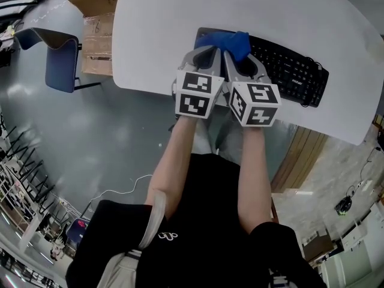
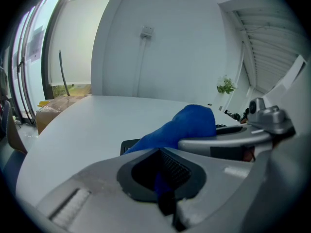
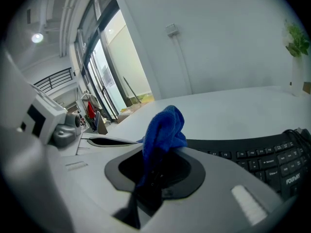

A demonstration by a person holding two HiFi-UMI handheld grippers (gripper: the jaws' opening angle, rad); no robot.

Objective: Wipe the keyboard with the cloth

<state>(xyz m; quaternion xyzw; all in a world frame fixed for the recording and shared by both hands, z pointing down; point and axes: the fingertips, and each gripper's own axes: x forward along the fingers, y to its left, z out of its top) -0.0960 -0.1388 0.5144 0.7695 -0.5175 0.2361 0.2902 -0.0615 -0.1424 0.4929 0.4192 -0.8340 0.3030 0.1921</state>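
Two tools meet side by side over the left end of a black keyboard (image 1: 288,69), which lies near the front edge of a white tabletop (image 1: 150,35). The left tool (image 1: 208,54) has its jaws closed on a thin strip of the blue cloth (image 1: 231,41); in its own view the left tool (image 2: 162,181) pinches the strip between dark ribbed pads, and the rest of the cloth (image 2: 182,125) bulges just ahead, above a corner of the keyboard (image 2: 127,145). The right tool (image 1: 240,62) is clamped on the same cloth; in its view the right tool (image 3: 151,176) holds a fold that rises into a bunch (image 3: 165,127) beside the keyboard (image 3: 262,154). The cloth rests bunched on the keyboard's left end.

White lettering sits at the keyboard's near right corner in the right gripper view, too warped to read for certain. Each tool's cube bears black-and-white square markers. Cardboard boxes (image 1: 96,14) and a blue chair (image 1: 61,60) stand on the grey floor beside the tabletop.
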